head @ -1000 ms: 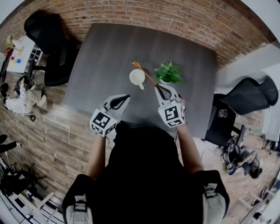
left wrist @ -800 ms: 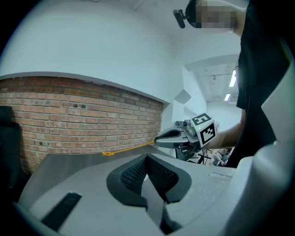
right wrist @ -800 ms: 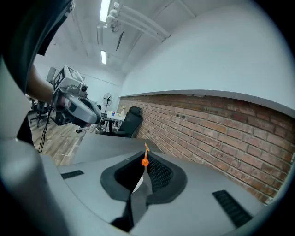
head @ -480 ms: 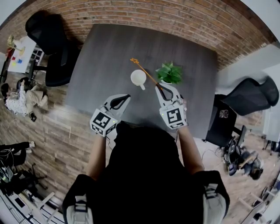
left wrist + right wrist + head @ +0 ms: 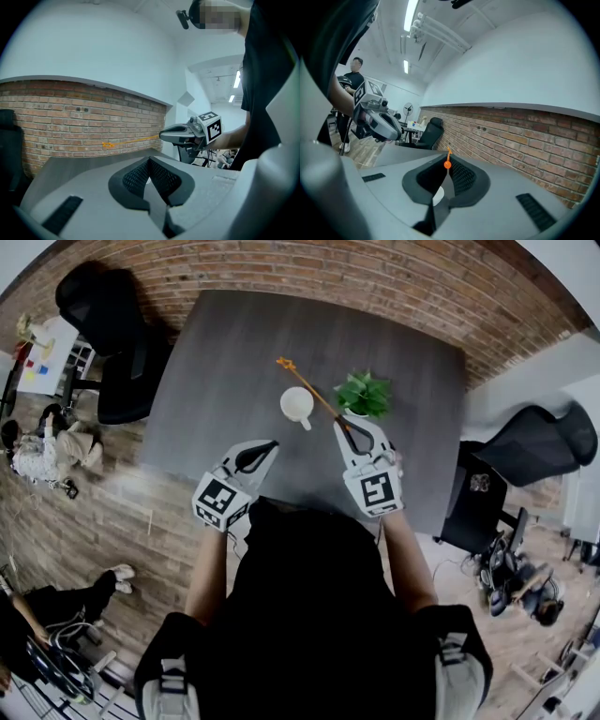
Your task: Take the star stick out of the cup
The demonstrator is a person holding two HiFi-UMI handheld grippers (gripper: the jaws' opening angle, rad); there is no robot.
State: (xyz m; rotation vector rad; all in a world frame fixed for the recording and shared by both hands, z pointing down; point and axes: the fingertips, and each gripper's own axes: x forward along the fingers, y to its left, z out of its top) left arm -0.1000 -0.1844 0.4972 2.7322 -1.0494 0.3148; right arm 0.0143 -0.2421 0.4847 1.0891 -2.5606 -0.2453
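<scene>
The right tool [image 5: 343, 430] is clenched on one end of the star stick [image 5: 310, 391]. In the right gripper view the orange stick [image 5: 447, 163] is seen squeezed between the two jaws, with its star tip standing above them. From the tool the stick is stretched out over the dark bench [image 5: 225, 352], and its star end is found beyond the white cup [image 5: 296, 405], on the side of the brick wall [image 5: 328, 268]. The stick is passed close by the rim of the cup on the side of the small green plant [image 5: 364, 395]; whether the rim is touched cannot be told. The cup is placed upright near the middle of the bench, just beside the plant.

The left tool [image 5: 270, 446] is held low over the near part of the bench, well apart from the cup. Its jaws are pressed together and nothing is gripped between them.
</scene>
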